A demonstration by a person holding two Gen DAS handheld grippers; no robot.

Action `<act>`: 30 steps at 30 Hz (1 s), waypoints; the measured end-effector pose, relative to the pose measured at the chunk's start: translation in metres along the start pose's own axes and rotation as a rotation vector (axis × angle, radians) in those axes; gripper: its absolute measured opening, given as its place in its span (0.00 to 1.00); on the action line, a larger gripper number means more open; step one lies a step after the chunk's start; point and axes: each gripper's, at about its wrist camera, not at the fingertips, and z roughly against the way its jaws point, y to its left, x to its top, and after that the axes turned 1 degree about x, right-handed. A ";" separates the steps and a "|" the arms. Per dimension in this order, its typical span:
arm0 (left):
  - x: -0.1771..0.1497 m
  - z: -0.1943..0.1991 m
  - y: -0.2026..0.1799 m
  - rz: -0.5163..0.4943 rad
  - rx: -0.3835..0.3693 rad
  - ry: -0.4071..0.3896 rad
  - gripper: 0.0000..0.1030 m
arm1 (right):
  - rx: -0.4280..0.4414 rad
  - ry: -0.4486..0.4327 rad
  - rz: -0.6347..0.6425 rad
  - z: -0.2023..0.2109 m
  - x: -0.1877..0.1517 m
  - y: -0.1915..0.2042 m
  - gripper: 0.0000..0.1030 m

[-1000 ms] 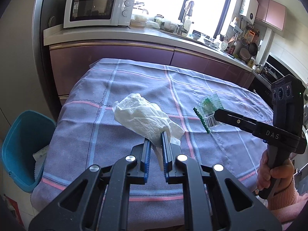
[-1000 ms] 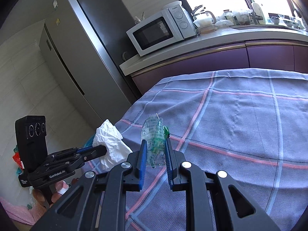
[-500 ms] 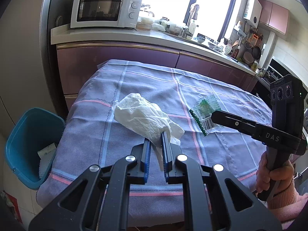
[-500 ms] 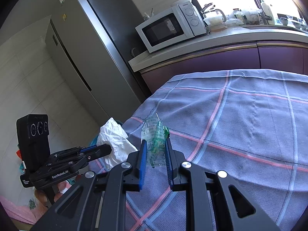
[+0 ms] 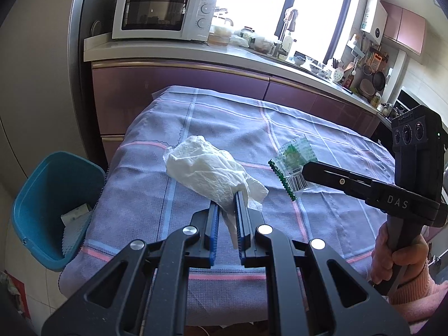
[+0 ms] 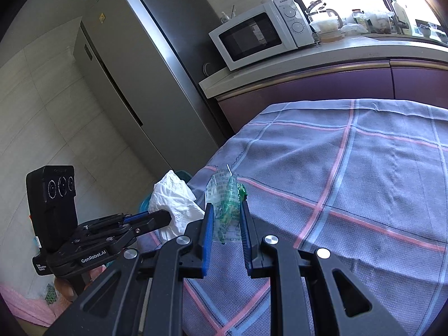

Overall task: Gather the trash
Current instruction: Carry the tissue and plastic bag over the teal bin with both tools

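My left gripper (image 5: 226, 200) is shut on a crumpled white paper towel (image 5: 205, 172), held above the left part of the checked tablecloth (image 5: 224, 117). My right gripper (image 6: 226, 210) is shut on a clear plastic wrapper with green print (image 6: 225, 196), lifted off the cloth. In the left wrist view the same wrapper (image 5: 294, 158) sticks out past the right gripper's fingers (image 5: 322, 172). The right wrist view shows the paper towel (image 6: 173, 198) in the left gripper (image 6: 165, 218) at lower left. A blue bin (image 5: 47, 201) stands on the floor beside the table's left edge.
A purple cabinet with a white counter (image 5: 173, 50) runs behind the table and carries a microwave (image 5: 165, 14) and kitchenware. A tall grey fridge (image 6: 134, 84) stands at the left. The bin holds some pale trash (image 5: 75, 215). A hand in a pink sleeve (image 5: 403, 260) grips the right handle.
Both grippers have drifted left across the table with their loads; the bin and counter have shifted right in the left wrist view. Both grips are unchanged.
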 end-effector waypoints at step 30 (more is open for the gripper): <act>-0.007 0.027 0.046 0.085 0.079 -0.038 0.12 | 0.105 0.079 0.080 -0.048 0.011 0.044 0.17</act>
